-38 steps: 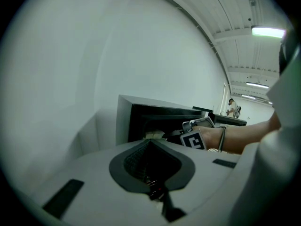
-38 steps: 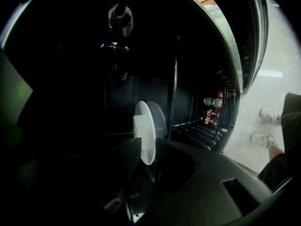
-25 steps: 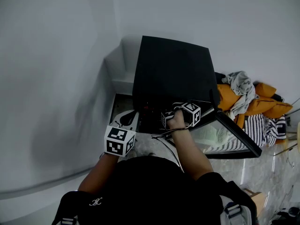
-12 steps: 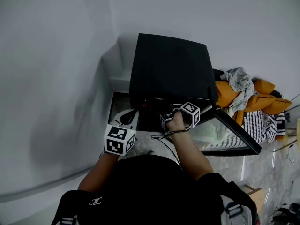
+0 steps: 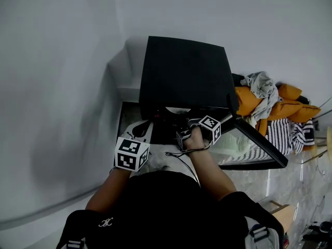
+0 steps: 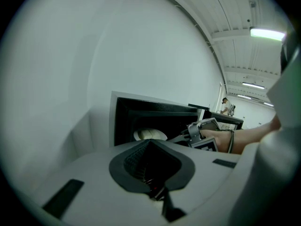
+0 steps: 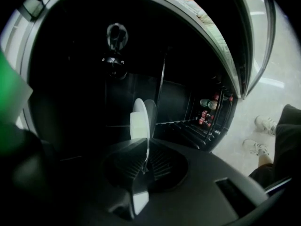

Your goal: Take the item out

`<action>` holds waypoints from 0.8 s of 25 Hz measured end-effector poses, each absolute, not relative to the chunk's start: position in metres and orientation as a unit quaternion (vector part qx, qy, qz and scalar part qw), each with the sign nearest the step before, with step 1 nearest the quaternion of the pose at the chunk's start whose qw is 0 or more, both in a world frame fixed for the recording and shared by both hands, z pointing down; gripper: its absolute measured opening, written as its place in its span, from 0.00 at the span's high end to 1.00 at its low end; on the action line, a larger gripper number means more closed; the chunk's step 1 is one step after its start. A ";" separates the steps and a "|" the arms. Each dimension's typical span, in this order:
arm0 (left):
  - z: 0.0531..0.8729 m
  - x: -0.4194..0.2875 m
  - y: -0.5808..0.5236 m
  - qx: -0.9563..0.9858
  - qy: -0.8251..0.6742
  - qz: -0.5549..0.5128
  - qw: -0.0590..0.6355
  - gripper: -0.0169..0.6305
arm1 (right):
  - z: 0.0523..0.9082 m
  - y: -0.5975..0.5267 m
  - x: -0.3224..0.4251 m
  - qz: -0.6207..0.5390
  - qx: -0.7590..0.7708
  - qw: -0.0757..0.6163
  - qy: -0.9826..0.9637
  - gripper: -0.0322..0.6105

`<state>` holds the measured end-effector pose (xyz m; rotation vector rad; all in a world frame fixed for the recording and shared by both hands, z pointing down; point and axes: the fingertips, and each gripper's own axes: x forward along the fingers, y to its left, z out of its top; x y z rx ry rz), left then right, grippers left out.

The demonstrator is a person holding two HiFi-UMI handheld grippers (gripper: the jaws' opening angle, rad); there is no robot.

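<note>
A black oven (image 5: 184, 74) stands against a pale wall, its glass door (image 5: 254, 139) swung open to the right. I am looking steeply down over the person's shoulders and both forearms.

My right gripper (image 5: 181, 135) reaches into the oven's dark chamber. In the right gripper view its jaws are clamped on the near rim of a white plate (image 7: 139, 119), which shows almost edge-on between them. The plate is inside the oven, and I cannot tell whether it rests on the chamber floor or is lifted clear. Wire rack rails run along the chamber's right wall, with small red and green reflections beside them.

My left gripper (image 5: 141, 134) hangs outside the oven, near its front left corner. In the left gripper view its jaws are pressed together with nothing between them. Past them that view shows the open chamber, the plate (image 6: 149, 134) lying in its left part, and the right gripper (image 6: 200, 131) coming in from the right with the person's hand (image 6: 225, 138) behind it.

To the right of the oven lies a heap of clothes (image 5: 270, 105), orange, grey and black-and-white striped. Below the open door, the right gripper view shows light shoes (image 7: 265, 124) on a pale floor.
</note>
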<state>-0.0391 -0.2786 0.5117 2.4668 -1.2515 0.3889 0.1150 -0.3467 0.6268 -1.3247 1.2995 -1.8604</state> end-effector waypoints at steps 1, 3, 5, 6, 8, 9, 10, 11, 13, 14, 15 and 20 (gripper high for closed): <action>0.511 -0.038 -0.279 0.871 -0.440 0.137 0.173 0.97 | 0.627 -0.345 0.116 -0.684 -0.488 0.254 0.478 0.91; 0.511 -0.037 -0.279 0.872 -0.437 0.138 0.173 0.97 | 0.626 -0.342 0.118 -0.686 -0.488 0.254 0.476 0.91; 0.510 -0.036 -0.279 0.872 -0.436 0.139 0.173 0.97 | 0.625 -0.339 0.118 -0.687 -0.486 0.254 0.477 0.91; 0.510 -0.035 -0.279 0.873 -0.435 0.138 0.173 0.97 | 0.625 -0.338 0.118 -0.687 -0.486 0.253 0.478 0.91; 0.510 -0.034 -0.280 0.873 -0.434 0.138 0.173 0.97 | 0.624 -0.335 0.118 -0.685 -0.489 0.253 0.477 0.91; 0.511 -0.034 -0.280 0.874 -0.433 0.138 0.173 0.97 | 0.624 -0.334 0.117 -0.685 -0.491 0.254 0.475 0.91; 0.511 -0.033 -0.281 0.874 -0.433 0.138 0.173 0.97 | 0.625 -0.333 0.117 -0.685 -0.494 0.253 0.472 0.91; 0.512 -0.033 -0.281 0.874 -0.432 0.139 0.173 0.97 | 0.626 -0.333 0.117 -0.684 -0.496 0.251 0.472 0.91; 0.512 -0.033 -0.280 0.874 -0.432 0.139 0.172 0.97 | 0.625 -0.334 0.115 -0.678 -0.494 0.248 0.484 0.91; 0.513 -0.034 -0.280 0.874 -0.432 0.139 0.173 0.97 | 0.623 -0.336 0.113 -0.675 -0.493 0.246 0.492 0.90; 0.513 -0.035 -0.280 0.874 -0.433 0.139 0.173 0.97 | 0.622 -0.338 0.111 -0.672 -0.491 0.243 0.498 0.88; 0.512 -0.037 -0.279 0.873 -0.435 0.140 0.171 0.97 | 0.624 -0.343 0.106 -0.674 -0.488 0.244 0.498 0.86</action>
